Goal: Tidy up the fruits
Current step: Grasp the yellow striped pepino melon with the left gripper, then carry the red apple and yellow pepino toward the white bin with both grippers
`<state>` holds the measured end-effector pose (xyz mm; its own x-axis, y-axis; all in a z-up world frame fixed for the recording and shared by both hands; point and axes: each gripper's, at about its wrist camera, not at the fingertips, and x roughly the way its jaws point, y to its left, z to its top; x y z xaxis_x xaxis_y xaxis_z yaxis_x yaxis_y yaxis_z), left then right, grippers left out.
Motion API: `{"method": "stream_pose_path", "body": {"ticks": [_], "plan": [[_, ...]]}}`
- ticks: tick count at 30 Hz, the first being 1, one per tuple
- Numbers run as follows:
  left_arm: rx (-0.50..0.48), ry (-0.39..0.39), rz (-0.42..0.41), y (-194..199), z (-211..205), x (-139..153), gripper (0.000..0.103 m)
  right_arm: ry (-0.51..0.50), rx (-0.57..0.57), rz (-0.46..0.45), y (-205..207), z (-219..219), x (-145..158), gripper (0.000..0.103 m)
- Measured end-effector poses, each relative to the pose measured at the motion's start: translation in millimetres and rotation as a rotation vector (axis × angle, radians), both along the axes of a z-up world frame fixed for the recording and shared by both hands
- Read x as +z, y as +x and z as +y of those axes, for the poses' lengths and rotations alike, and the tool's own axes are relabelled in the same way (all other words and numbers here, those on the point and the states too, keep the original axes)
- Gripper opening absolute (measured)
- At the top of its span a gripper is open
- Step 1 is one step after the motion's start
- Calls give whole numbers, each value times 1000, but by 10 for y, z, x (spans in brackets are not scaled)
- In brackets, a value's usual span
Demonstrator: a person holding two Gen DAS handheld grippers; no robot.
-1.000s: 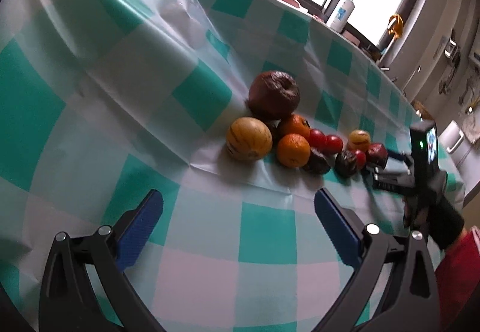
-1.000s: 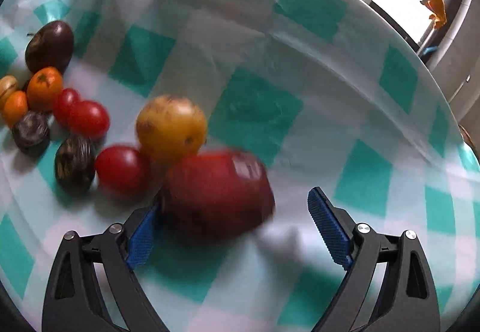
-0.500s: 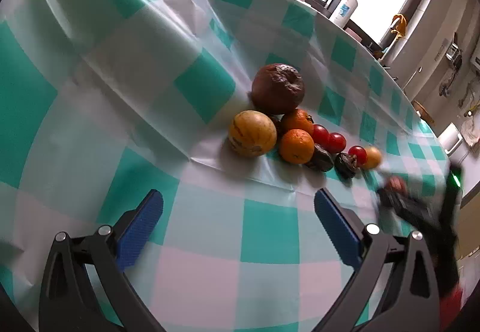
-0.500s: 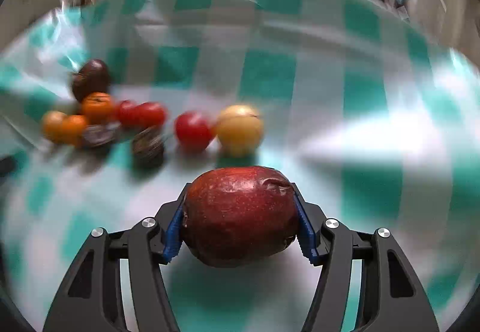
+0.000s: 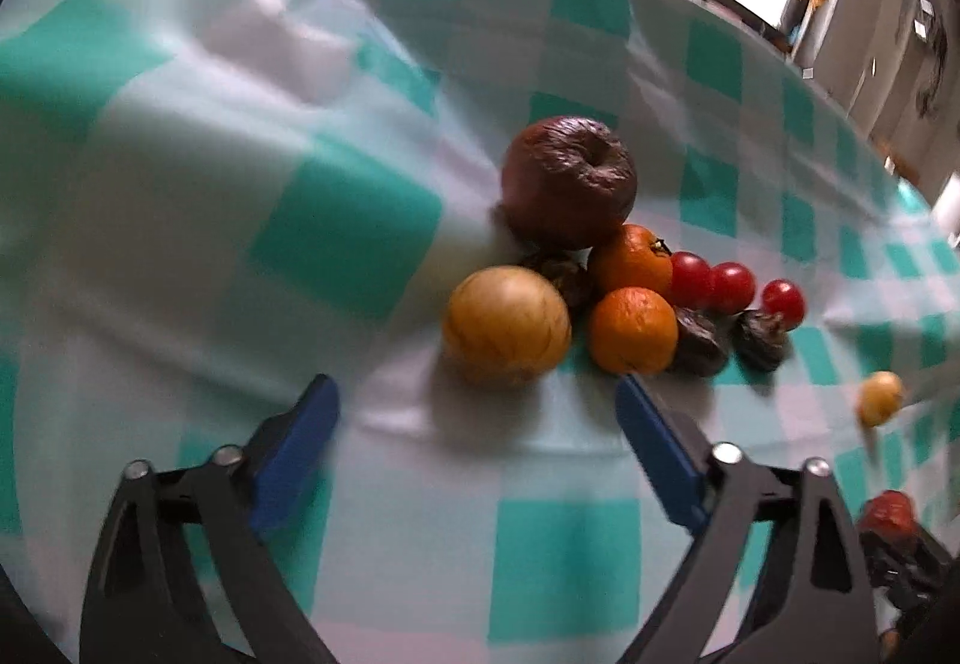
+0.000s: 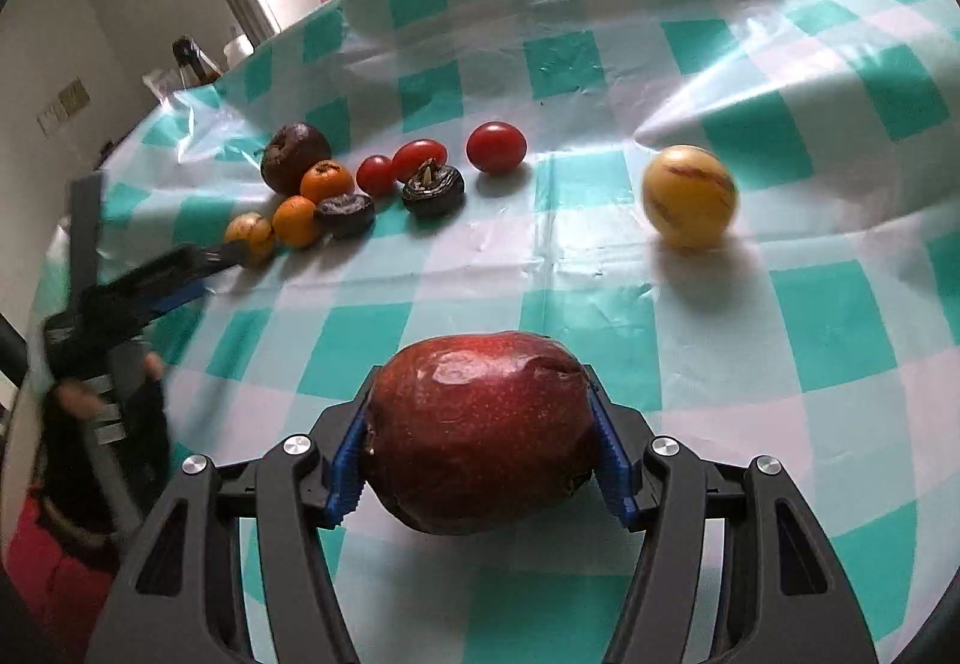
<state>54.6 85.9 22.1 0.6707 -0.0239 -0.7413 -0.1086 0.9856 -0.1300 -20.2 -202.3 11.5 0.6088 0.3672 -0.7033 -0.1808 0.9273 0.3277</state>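
My right tongs [image 6: 480, 475] grip the red apple [image 6: 477, 433] well short of the fruit cluster [image 6: 336, 184], which lies ahead-left; my left tongs [image 5: 477, 436], nearer, are closing on nothing.

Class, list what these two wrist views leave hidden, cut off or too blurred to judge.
- Red apple, right wrist view: its underside is hidden by its own bulk and the right gripper.
- Left gripper, right wrist view: blurred, so its closing jaws are unclear.
- Small wrinkled fruit, left wrist view: mostly hidden behind the yellow melon.

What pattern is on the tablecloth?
Teal and white checks on the tablecloth, clearest in the right wrist view.
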Motion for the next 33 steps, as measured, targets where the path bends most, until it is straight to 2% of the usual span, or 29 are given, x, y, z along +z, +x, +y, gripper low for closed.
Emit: {"method": "stream_pose_path", "body": {"ticks": [3,4,6,7,10,13,17,21,25,27,33], "plan": [[-19,67,17,151,-101,-18,85,43,-2,5,24,-56,-24,61],[-18,72,16,177,-102,-18,81,44,-2,5,30,-55,-24,61],[-42,33,25,198,-57,-42,47,72,-3,4,30,-83,-30,61],[-58,-9,28,197,-16,-60,46,92,-10,0,27,-117,-28,61],[-37,-100,-44,50,163,1,46,140,-60,-32,-18,-243,0,61],[-29,-97,-121,-197,235,95,46,179,-77,-70,-81,-323,29,61],[-42,-186,-211,-551,276,227,46,173,-73,-82,-91,-311,36,61],[-63,-128,-261,-754,119,295,46,171,-70,-85,-90,-307,37,61],[-96,-157,-286,-889,60,323,46,171,-68,-88,-93,-310,34,61],[-87,-142,-305,-981,8,344,46,180,-66,-101,-115,-321,47,61],[-130,-174,-323,-1379,-232,341,46,271,-71,-104,-370,-453,82,61]]}}
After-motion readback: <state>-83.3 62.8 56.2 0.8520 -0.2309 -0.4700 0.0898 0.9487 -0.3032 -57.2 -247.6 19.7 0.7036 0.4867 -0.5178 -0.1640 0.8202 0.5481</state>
